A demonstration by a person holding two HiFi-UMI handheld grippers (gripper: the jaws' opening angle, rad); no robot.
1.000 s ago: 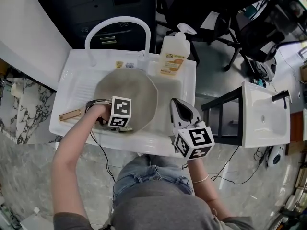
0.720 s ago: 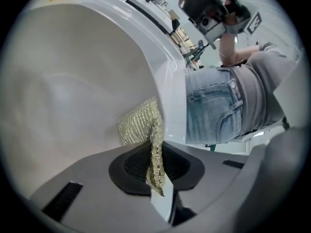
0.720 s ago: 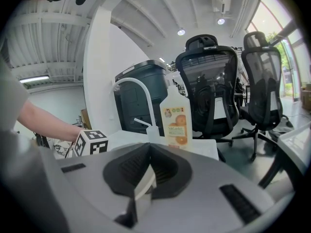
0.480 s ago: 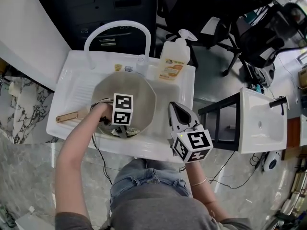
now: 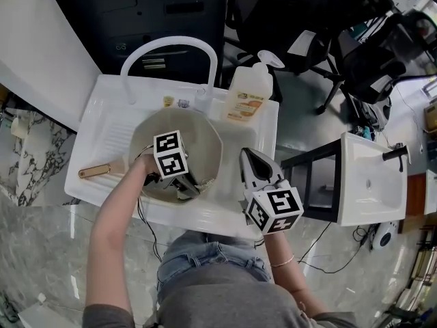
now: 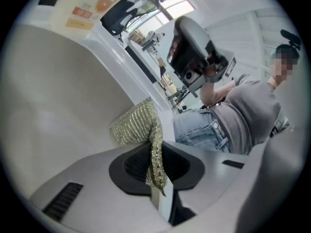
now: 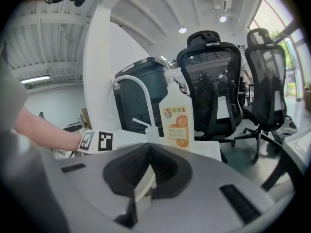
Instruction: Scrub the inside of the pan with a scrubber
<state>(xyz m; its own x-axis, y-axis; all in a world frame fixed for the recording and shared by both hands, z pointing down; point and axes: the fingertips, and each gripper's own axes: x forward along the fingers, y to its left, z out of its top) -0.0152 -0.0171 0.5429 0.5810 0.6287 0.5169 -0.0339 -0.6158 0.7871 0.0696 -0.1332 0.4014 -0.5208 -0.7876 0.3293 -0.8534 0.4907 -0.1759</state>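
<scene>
Metallic scrubber (image 6: 133, 127) pinched by L gripper (image 5: 184, 188) tilted inside pan (image 5: 205, 139); R gripper (image 5: 249, 159) closed, empty.

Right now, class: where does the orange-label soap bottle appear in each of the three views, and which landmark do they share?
Head view: soap bottle, upper centre, at the sink's far right corner.
Left gripper view: top left edge, only part of its label showing.
Right gripper view: centre, upright, in front of the chairs.
Shared landmark: the white sink rim under it.
</scene>
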